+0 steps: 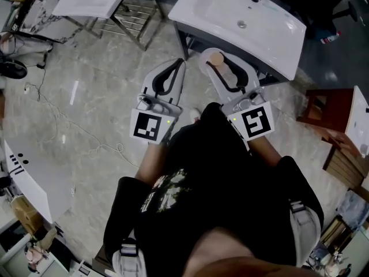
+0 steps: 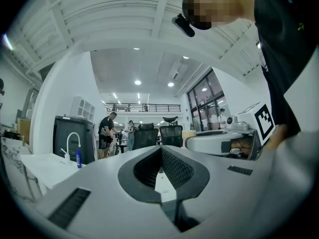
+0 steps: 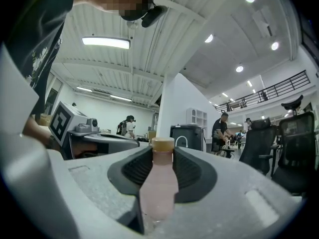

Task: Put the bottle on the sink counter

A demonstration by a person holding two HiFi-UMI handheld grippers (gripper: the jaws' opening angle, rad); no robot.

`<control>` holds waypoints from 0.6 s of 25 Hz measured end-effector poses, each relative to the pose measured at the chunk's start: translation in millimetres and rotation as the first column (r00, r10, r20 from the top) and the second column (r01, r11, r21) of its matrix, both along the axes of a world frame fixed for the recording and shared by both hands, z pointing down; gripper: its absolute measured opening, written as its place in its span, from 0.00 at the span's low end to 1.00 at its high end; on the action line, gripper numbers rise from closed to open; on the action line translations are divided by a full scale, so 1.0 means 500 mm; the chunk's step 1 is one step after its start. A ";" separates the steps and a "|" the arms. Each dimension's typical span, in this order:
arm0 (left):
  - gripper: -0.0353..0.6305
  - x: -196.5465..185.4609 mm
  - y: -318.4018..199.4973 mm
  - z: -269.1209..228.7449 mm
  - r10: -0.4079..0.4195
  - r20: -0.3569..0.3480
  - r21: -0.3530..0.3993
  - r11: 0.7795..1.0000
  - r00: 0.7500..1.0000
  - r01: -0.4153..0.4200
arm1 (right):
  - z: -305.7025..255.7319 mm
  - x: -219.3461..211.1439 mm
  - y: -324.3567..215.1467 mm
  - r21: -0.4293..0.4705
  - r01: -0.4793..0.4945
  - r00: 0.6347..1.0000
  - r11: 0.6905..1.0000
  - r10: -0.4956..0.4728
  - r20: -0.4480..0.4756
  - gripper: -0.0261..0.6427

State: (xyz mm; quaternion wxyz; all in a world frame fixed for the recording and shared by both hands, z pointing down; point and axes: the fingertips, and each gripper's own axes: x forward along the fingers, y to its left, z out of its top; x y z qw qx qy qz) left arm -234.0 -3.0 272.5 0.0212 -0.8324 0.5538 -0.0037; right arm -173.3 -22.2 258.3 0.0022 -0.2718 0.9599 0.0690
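From where I'm standing over the head view, the person is facing the white sink counter [image 1: 271,45], which sits just beyond both grippers. The right gripper [image 1: 214,55] is carrying the bottle [image 1: 225,71], which lies along the jaws with its tan cap pointing toward the counter's near edge. The left gripper [image 1: 180,63] is hanging beside it over bare floor, to the left of the counter.

In the left gripper view, the jaws are meeting at their tips with nothing between them, so that hand is only tagging along.

In the right gripper view, the jaws are standing partly apart and pressing on both sides of the pinkish bottle's neck, just under the cap.

I'd aim for the flat rim beside the basin [image 1: 230,10], not the sloping bowl. Since the bottle is riding lengthwise, it could roll, so the jaws should let go only once it is resting steadily.
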 end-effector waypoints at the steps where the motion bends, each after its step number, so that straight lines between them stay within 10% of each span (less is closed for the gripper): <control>1: 0.07 -0.005 -0.006 0.002 0.005 -0.001 -0.002 1.000 1.000 -0.005 | 0.002 -0.003 -0.005 -0.002 -0.007 1.000 1.000 0.007 -0.002 0.22; 15: 0.07 -0.047 -0.128 0.017 0.047 0.009 -0.037 0.998 0.999 -0.047 | 0.019 -0.043 -0.129 -0.021 -0.055 0.998 0.998 0.054 -0.013 0.22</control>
